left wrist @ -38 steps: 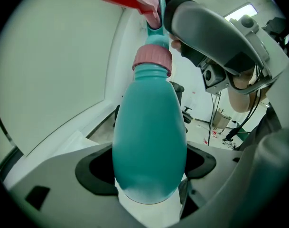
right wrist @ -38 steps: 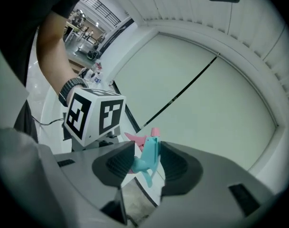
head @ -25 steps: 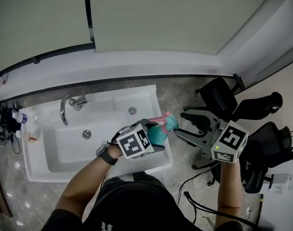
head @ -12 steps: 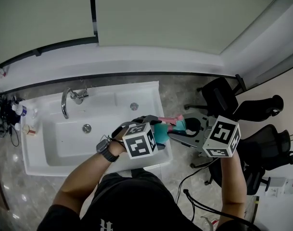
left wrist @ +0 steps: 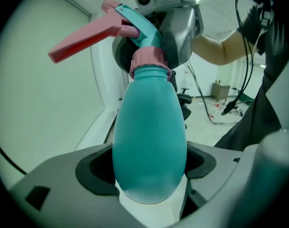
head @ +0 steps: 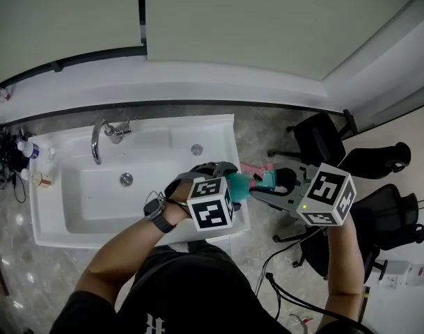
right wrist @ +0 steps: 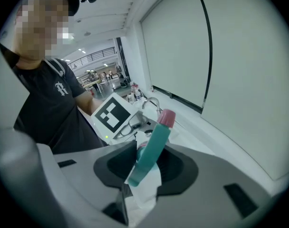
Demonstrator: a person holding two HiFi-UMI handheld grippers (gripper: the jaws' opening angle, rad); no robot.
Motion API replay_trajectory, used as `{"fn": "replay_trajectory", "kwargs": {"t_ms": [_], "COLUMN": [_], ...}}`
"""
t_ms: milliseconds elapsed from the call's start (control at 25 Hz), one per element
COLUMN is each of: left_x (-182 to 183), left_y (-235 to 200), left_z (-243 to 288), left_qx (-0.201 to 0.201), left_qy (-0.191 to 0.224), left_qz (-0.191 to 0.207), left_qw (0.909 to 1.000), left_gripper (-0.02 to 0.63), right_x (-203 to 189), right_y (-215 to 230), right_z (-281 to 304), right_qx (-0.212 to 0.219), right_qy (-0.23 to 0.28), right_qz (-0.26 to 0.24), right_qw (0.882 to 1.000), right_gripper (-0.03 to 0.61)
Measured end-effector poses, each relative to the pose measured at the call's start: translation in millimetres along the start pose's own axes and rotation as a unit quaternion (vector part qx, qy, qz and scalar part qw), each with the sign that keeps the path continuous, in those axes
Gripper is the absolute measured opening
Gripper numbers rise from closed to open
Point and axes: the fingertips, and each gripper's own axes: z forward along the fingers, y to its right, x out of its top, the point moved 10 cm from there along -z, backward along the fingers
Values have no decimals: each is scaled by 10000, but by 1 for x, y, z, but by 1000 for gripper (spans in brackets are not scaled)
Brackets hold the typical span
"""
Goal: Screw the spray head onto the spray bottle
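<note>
A teal spray bottle (left wrist: pixel 149 141) lies between the pads of my left gripper (left wrist: pixel 149 167), which is shut on its body. The spray head (left wrist: pixel 137 25), with a pink collar (left wrist: pixel 150 61) and pink trigger (left wrist: pixel 87 34), sits on the bottle's neck. In the head view the bottle (head: pixel 237 186) is held over the sink's right rim. My right gripper (head: pixel 271 185) reaches in from the right. Its jaws have just been closing, and the teal spray head (right wrist: pixel 151 146) stands gripped between them in the right gripper view (right wrist: pixel 146 167).
A white sink (head: pixel 72 214) with a chrome faucet (head: pixel 104 134) lies to the left on a stone counter. Small bottles (head: pixel 27 152) stand at the far left. Black office chairs (head: pixel 323 141) and a cable (head: pixel 281 284) are on the floor to the right.
My right gripper came in leftward from beside the bottle and closed round the spray head. The left gripper rolled slightly with the bottle in it.
</note>
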Motion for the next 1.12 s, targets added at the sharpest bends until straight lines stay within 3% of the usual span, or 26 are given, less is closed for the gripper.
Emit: {"fn": "replay_trajectory", "kwargs": {"t_ms": [160,280,360,440,480,560,720,800,880,1000,1120], "left_x": [-1,-4,-7,-8,-8,-9,-14,-16,-17,-19,-21], "left_y": [-5,-6,-6,-8,-8,-6,2,6,9,10,10], "left_z": [3,6,6,5,5,7,15,18,19,14,4], "left_qx": [831,1392,1726,1829,1742,1390,519,1,-433,-968,-1595], "left_qy": [-505,-858,-1097,-1219,-1204,-1071,-629,-223,120,434,646], "left_qz": [120,341,594,733,728,645,300,-56,-317,-502,-559], "left_qw": [9952,9859,9771,9728,9746,9824,9962,9997,9985,9931,9835], "left_gripper": [391,390,390,390,390,390,390,390,390,390,390], "right_x": [3,-8,-21,-33,-37,-39,-38,-37,-37,-40,-47], "right_y": [2,6,13,20,21,18,11,5,-1,-10,-18], "right_z": [7,12,15,16,17,18,21,20,15,-3,-38], "right_qx": [-524,-733,-530,-209,-89,-35,-186,-129,-9,259,549], "right_qy": [-329,-10,437,917,1099,1269,871,668,638,845,1287], "right_qz": [424,1359,2412,3382,3663,3876,4053,4114,4098,3919,3214], "right_qw": [9972,9880,9680,9364,9239,9130,9099,9089,9099,9158,9366], "right_gripper": [129,129,129,129,129,130,133,210,281,298,301]}}
